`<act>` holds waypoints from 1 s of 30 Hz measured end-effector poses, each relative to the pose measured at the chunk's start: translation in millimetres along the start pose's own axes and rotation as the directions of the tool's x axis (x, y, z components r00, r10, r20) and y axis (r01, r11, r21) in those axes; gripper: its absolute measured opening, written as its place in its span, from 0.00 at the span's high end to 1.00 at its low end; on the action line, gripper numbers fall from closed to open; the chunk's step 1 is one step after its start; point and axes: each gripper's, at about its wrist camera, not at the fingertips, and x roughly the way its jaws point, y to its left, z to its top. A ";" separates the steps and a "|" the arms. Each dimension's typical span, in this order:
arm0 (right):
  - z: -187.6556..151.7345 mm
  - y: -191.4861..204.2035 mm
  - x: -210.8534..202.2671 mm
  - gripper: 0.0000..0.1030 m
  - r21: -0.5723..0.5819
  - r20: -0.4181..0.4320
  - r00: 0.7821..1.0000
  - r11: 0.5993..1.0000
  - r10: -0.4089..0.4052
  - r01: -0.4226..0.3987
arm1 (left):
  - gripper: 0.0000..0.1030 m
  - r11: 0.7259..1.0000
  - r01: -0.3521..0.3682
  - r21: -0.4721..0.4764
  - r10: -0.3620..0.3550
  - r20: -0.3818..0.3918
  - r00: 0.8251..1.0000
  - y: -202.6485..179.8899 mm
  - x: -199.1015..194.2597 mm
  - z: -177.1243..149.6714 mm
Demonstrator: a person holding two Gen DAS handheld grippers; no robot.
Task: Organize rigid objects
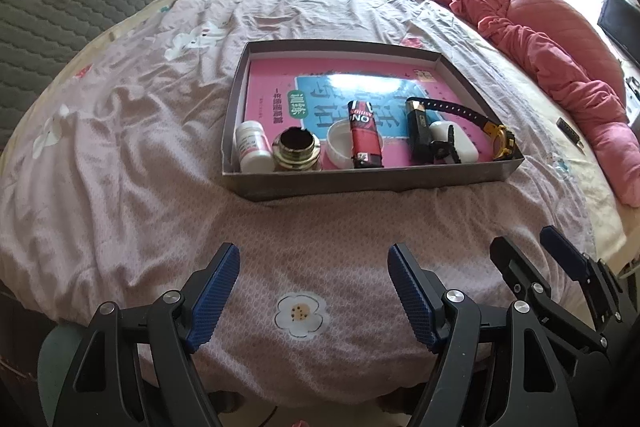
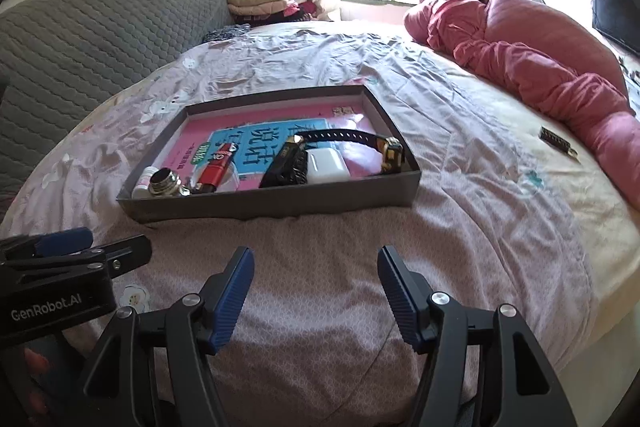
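Risking a tipped tray on soft bedding

Hovering over the pink patterned bedsheet (image 1: 320, 235), both grippers are standing with jaws wide and nothing between them — the left gripper (image 1: 314, 291) at the lower centre of its own view, the right gripper (image 2: 316, 293) likewise in its own.

Trouble is most likely coming from the bed itself. The shallow grey cardboard tray (image 1: 360, 183) is sitting on a yielding, wrinkled surface, so any push on its near wall is likely to tilt it and send the upright pieces sliding. The small white pill bottle (image 1: 252, 147) and the brass threaded metal fitting (image 1: 296, 151) are standing touching each other in the tray's lower left corner; reaching for one is risking a knock to the other. The red and black lighter (image 1: 365, 135) is leaning across the round white plastic lid (image 1: 340, 147), and the black and yellow wristwatch (image 1: 460, 131) is draped over the white rounded case (image 1: 460, 143), its strap ready to snag a fingertip. The glossy pink and blue booklet (image 1: 360, 87) lining the floor is looking slippery too.

One small dark comb-like bar (image 2: 558, 143) is lying outside the tray, toward the right of the right wrist view, near the bunched pink quilt (image 2: 540, 59).

The tray is lying above both sets of jaws in the frame, apart from them, with bare sheet between.
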 end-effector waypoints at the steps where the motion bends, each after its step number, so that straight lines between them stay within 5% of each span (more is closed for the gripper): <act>1: -1.2 -0.4 0.5 0.38 0.004 -0.001 1.000 1.000 -0.001 0.001 | 0.25 1.000 0.000 -0.002 0.000 -0.002 1.000 0.3 0.9 -1.1; 30: -13.2 -5.9 4.4 0.38 0.007 0.006 0.999 0.999 -0.032 0.032 | 0.25 0.999 -0.046 0.020 0.047 -0.014 0.999 -1.4 13.6 -23.5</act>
